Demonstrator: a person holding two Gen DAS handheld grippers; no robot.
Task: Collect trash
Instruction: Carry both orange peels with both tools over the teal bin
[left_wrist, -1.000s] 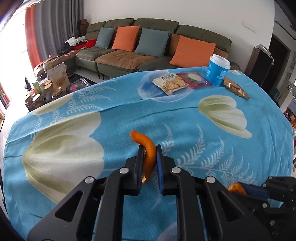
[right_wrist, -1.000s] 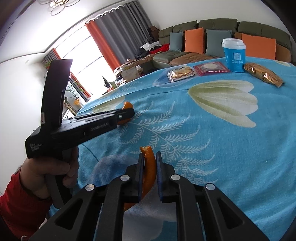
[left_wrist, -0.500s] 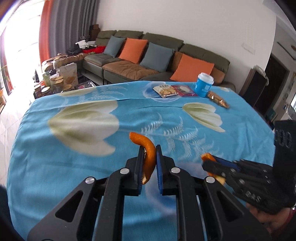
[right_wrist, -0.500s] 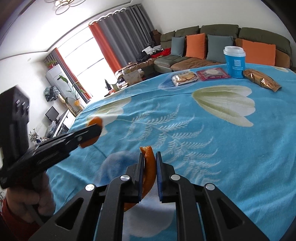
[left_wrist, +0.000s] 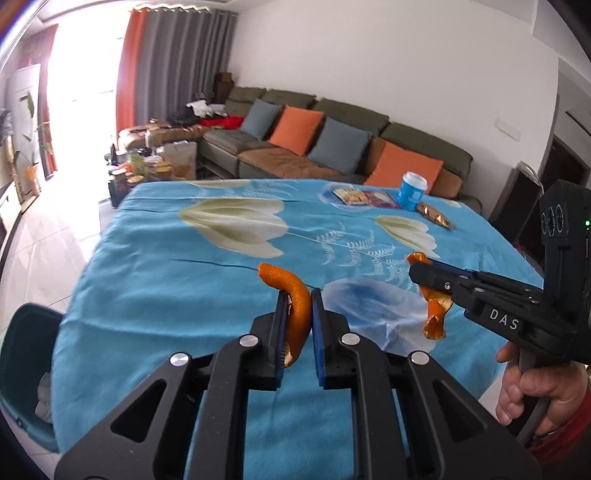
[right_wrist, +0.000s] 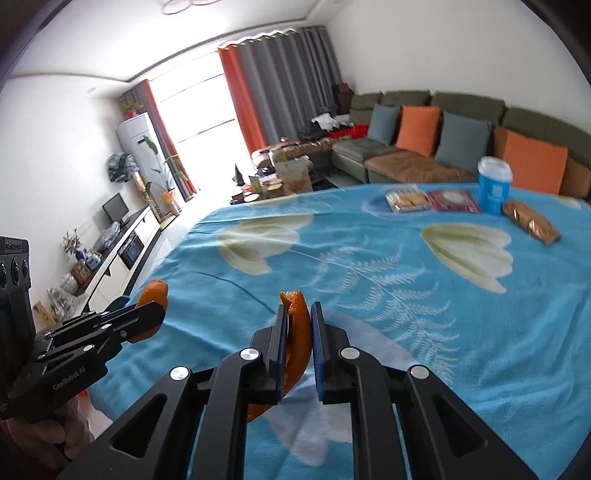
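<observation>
Gripping orange peel, left claw (left_wrist: 298, 317) and right claw (right_wrist: 298, 332) flank a teal bin (left_wrist: 22, 369) holding crumpled waste.

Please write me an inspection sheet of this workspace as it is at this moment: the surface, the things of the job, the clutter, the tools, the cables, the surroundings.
Surface: table under a blue floral cloth, wrinkled.
Job's things: two orange peels, both lifted off the cloth; green bin at the table's left edge, something pale inside.
Clutter: far end holds a blue cup, a cracker pack, a red packet and a gold wrapper.
Tools: left tool shut on a curled peel; right tool shut on a second peel.
Cables: nothing seen.
Surroundings: green sofa with orange and grey cushions, curtains, TV cabinet.
</observation>
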